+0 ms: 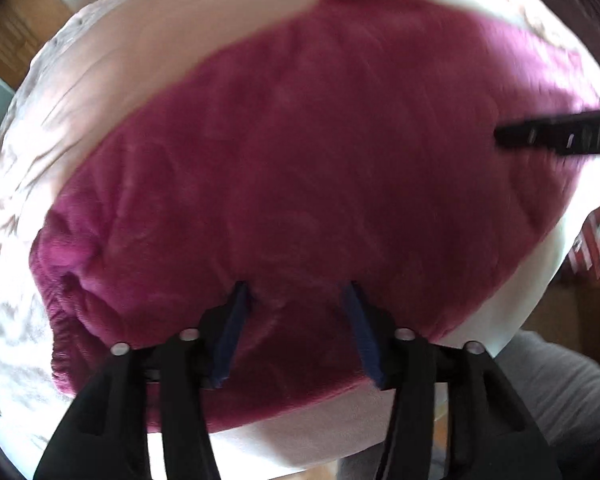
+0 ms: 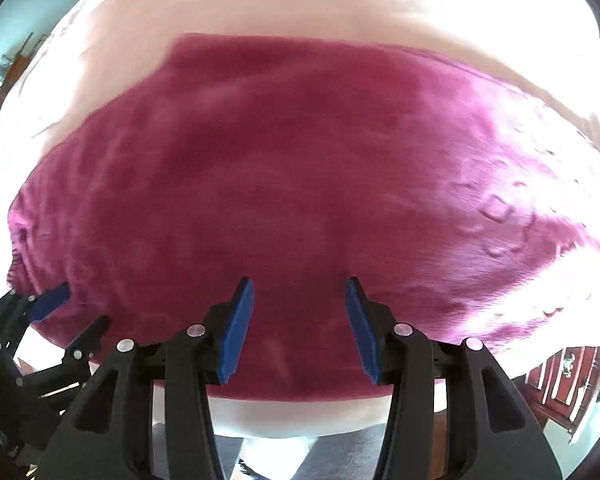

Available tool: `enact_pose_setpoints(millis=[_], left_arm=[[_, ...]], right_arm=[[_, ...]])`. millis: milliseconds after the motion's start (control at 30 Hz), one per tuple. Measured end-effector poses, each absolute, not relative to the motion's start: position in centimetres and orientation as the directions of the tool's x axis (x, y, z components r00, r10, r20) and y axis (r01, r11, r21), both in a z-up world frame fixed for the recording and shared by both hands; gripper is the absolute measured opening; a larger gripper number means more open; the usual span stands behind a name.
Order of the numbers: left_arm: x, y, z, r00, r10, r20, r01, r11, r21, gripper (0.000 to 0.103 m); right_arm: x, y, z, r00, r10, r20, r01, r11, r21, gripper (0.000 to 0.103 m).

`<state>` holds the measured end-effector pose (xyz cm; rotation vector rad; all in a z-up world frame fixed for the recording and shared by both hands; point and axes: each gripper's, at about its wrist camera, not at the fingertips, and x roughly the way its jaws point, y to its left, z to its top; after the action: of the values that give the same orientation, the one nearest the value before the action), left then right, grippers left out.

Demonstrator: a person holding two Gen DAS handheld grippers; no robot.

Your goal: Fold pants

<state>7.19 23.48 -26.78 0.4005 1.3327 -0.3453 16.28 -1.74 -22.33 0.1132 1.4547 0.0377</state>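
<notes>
Magenta fleece pants (image 1: 300, 168) lie spread flat on a white bed (image 1: 148, 56), filling most of both views (image 2: 284, 184). The gathered waistband (image 1: 56, 280) is at the left. My left gripper (image 1: 298, 292) is open and empty, just above the near edge of the pants. My right gripper (image 2: 300, 288) is open and empty over the near edge too. The right gripper shows in the left wrist view (image 1: 556, 136) at the far right, and the left gripper shows in the right wrist view (image 2: 56, 300) at the lower left.
The white bedspread (image 2: 300, 4) has a patterned left side (image 1: 8, 216). A red dresser (image 2: 564, 376) stands at the right beyond the bed edge. Wooden floor (image 1: 20, 28) lies at the far left. Grey trouser legs (image 1: 560, 384) of the person show below.
</notes>
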Motion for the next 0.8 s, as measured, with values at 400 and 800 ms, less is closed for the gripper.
enact_pose_setpoints(millis=[400, 800], left_arm=[[10.2, 20.6, -27.0, 0.186, 0.116, -0.976, 0.356, 0.918, 0.177, 0.056], [12.9, 2.9, -23.2, 0.255, -0.03, -0.966, 0.507, 0.855, 0.107, 0.057]], right_arm=[[11.0, -11.8, -23.1, 0.081, 0.23, -0.97, -0.051, 0.973, 0.227, 0.054], [7.4, -38.1, -22.5, 0.22, 0.205, -0.954, 0.408, 0.869, 0.281, 0.056]])
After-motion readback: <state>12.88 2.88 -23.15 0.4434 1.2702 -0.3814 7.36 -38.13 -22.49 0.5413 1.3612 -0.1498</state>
